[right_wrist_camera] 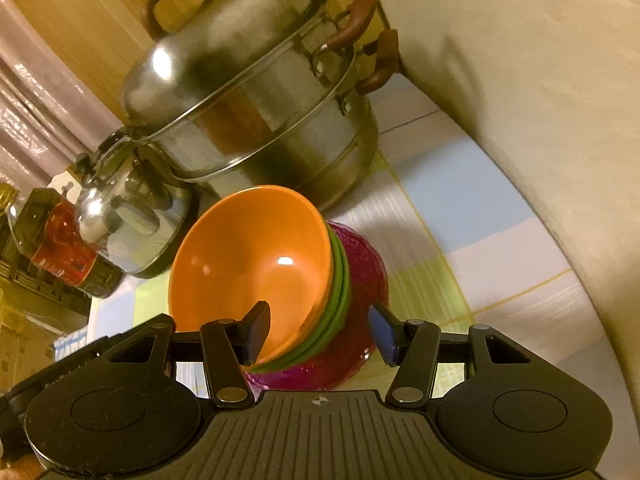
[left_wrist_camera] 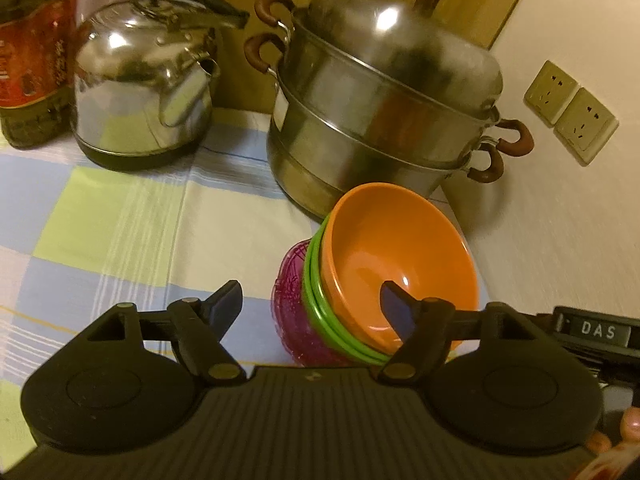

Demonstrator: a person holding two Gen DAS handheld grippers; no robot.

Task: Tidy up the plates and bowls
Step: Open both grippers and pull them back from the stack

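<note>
**Desk:** Set the scene for me.

**Operator:** A table [left_wrist_camera: 120, 216] under a checked cloth of green, blue and white, pushed against a pale wall with two sockets [left_wrist_camera: 570, 110]. My landmark is the two-tier steel steamer pot [left_wrist_camera: 384, 108], lid on, brown handles at each side. Left of it stands a steel kettle [left_wrist_camera: 146, 92], and left of the kettle a bottle with a red label [left_wrist_camera: 34, 52].

**Desk:** And the bowls?

**Operator:** Stacked just in front of the steamer pot, close to its base. An orange bowl [left_wrist_camera: 396, 256] sits on top, nested in green bowls [left_wrist_camera: 320, 304]; I see only their rims. The lowest piece is a magenta textured bowl [left_wrist_camera: 290, 300], resting on the cloth.

**Desk:** Your grippers?

**Operator:** My left gripper [left_wrist_camera: 312, 306] is spread wide, grasping nothing. One finger is over the cloth left of the stack; the other shows against the orange bowl's inside, though I cannot tell whether it touches. My right gripper [right_wrist_camera: 318, 330] is likewise spread and empty-handed, straddling the stack's near side. Its left finger lies against the orange bowl [right_wrist_camera: 256, 256], its right beside the magenta one [right_wrist_camera: 362, 280].
</note>
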